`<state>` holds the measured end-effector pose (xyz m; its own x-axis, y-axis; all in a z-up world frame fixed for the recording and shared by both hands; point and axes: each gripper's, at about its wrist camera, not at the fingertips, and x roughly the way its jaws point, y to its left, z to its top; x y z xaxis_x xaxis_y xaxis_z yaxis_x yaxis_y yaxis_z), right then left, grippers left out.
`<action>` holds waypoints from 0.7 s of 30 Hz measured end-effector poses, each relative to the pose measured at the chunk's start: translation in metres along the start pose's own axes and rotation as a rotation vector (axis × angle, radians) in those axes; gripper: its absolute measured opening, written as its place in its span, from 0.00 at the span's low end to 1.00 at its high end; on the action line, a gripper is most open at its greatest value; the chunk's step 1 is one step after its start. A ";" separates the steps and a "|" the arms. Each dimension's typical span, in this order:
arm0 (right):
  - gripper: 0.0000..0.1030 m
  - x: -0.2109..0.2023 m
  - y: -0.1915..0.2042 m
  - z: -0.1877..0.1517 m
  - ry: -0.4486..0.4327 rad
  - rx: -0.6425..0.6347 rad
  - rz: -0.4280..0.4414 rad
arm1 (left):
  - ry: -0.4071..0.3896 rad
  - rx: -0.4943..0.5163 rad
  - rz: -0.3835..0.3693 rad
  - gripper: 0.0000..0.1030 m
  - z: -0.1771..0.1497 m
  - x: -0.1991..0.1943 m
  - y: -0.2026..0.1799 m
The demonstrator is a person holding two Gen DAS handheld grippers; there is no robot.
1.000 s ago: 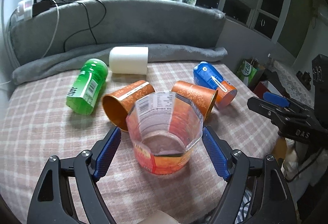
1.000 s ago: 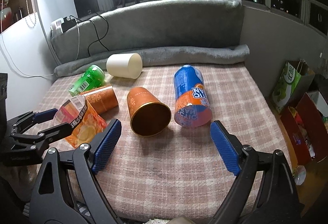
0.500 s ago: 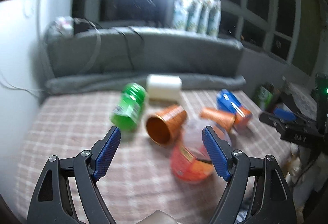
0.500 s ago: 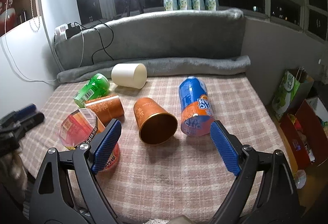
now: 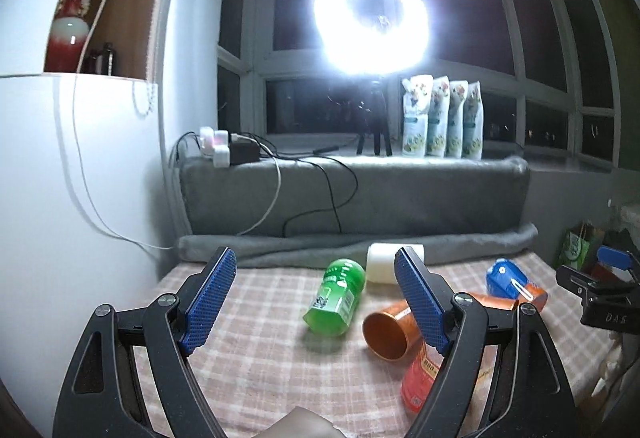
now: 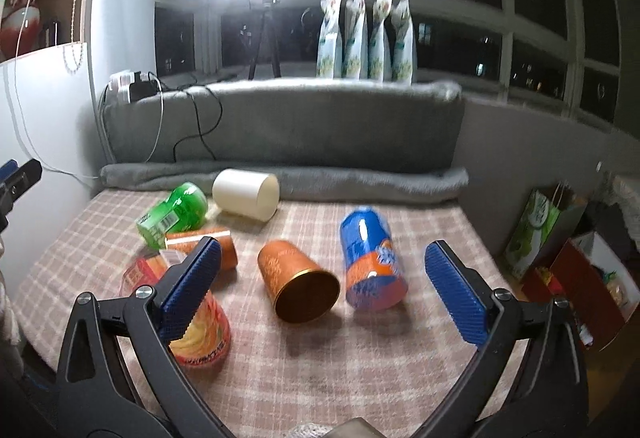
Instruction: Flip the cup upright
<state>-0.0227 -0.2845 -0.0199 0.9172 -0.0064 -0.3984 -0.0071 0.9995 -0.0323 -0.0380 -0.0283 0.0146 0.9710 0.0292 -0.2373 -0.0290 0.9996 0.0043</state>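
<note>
A clear cup with a red-orange label (image 6: 200,334) stands upright near the front left edge of the checked cloth; it also shows in the left wrist view (image 5: 420,382), partly behind my finger. My left gripper (image 5: 316,302) is open and empty, raised well above and back from the cups. My right gripper (image 6: 324,290) is open and empty, above the front of the table. Two copper cups (image 6: 298,286) (image 6: 200,242), a green cup (image 6: 174,213), a white cup (image 6: 246,193) and a blue-orange cup (image 6: 372,270) lie on their sides.
A grey padded backrest (image 6: 320,125) and rolled blanket (image 6: 280,177) bound the far side. A white wall (image 5: 80,197) is on the left. Bags and boxes (image 6: 560,250) sit on the floor at the right. A bright ring light (image 5: 372,25) stands behind.
My left gripper has let go of the clear red-orange cup, which now stands upright, and has lifted up and back. My right gripper has risen slightly and stays open.
</note>
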 end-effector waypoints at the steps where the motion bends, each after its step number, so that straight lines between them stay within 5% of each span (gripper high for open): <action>1: 1.00 -0.001 0.002 0.001 -0.007 -0.008 -0.006 | -0.005 -0.003 0.004 0.80 0.001 -0.002 0.000; 21: 1.00 -0.001 0.010 -0.003 0.008 -0.022 0.014 | 0.024 -0.020 -0.016 0.80 -0.004 -0.001 0.000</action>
<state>-0.0253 -0.2751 -0.0227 0.9136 0.0074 -0.4065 -0.0289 0.9985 -0.0466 -0.0396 -0.0280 0.0104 0.9655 0.0130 -0.2601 -0.0185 0.9997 -0.0187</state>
